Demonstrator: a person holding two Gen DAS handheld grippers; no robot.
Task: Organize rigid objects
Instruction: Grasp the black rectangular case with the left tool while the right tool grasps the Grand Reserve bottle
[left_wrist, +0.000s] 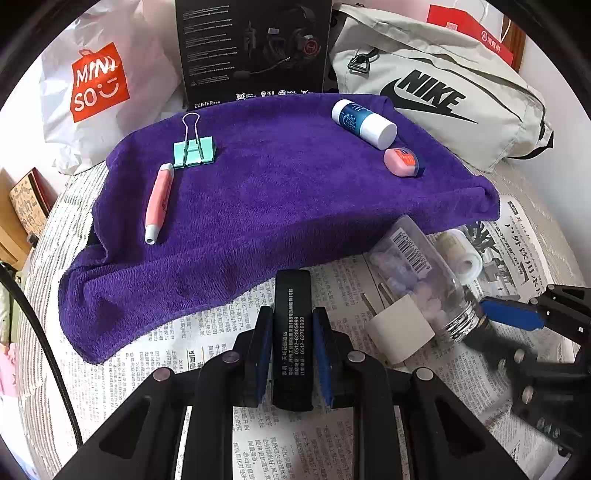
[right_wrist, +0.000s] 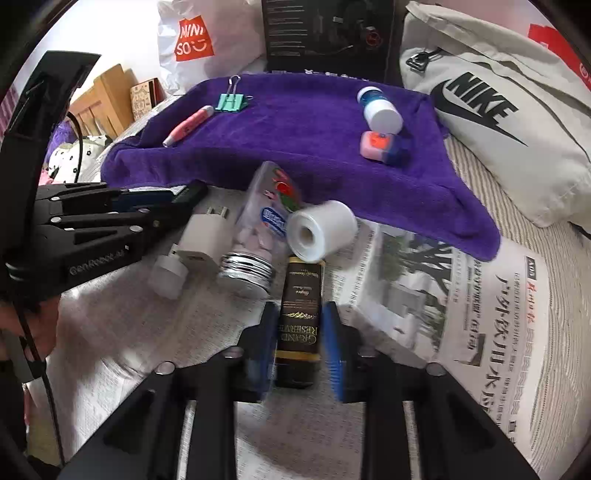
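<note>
My left gripper (left_wrist: 292, 325) is shut on a black bar-shaped box (left_wrist: 291, 295) with white print, held over the newspaper by the near edge of the purple towel (left_wrist: 277, 184). My right gripper (right_wrist: 300, 314) is shut on a brown "Grand Reserve" bottle (right_wrist: 301, 291) that points at a white tape roll (right_wrist: 319, 229). Left of it lie a clear jar (right_wrist: 258, 229) with a silver cap and a white plug (right_wrist: 201, 240). On the towel rest a pink pen (left_wrist: 159, 201), a mint binder clip (left_wrist: 194, 149), a blue-and-white bottle (left_wrist: 364, 118) and a pink eraser (left_wrist: 402, 160).
A grey Nike bag (left_wrist: 443, 85), a black headset box (left_wrist: 255, 48) and a white Miniso bag (left_wrist: 99, 81) line the far side. Newspaper (right_wrist: 480, 314) covers the striped surface in front. Cardboard boxes (right_wrist: 103, 96) stand at far left, and a hand (right_wrist: 37, 325) holds the left gripper.
</note>
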